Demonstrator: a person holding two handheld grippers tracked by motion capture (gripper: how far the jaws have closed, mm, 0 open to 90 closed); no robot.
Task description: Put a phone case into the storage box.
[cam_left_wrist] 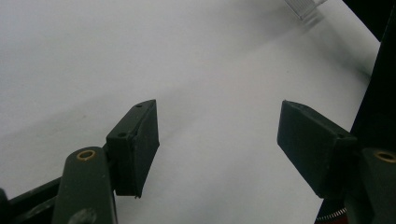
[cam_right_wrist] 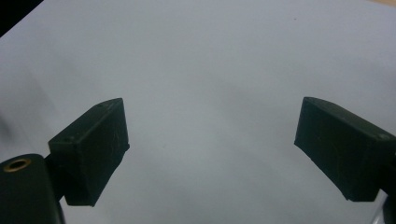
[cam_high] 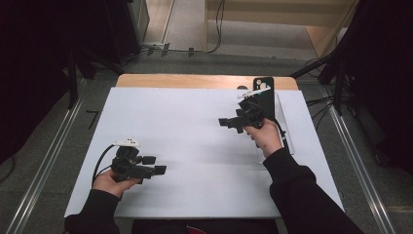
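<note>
Left gripper (cam_high: 157,165): held low over the near left part of the tabletop, pointing toward the middle; its cable loops back toward the person's left hand (cam_high: 109,183).
Left jaws: spread wide in the left gripper view, nothing between the pads, only white surface under them.
Right gripper (cam_high: 227,123): held over the far right part of the tabletop, pointing left across it, gripped from behind by the right hand (cam_high: 266,139).
Right jaws: released, standing wide apart in the right gripper view, with bare white surface between them.
Black phone (cam_high: 264,100): lies at the far right of the tabletop, just behind the right gripper's body and partly hidden by it; its camera end points to the far edge.
Clear stand (cam_high: 286,127): a see-through holder under and beside the phone, close to the right edge.
Tabletop (cam_high: 185,131): white sheet on a wooden board, the wood showing as a strip along the far edge.
Sleeves: dark, coming in from the near edge on both sides.
</note>
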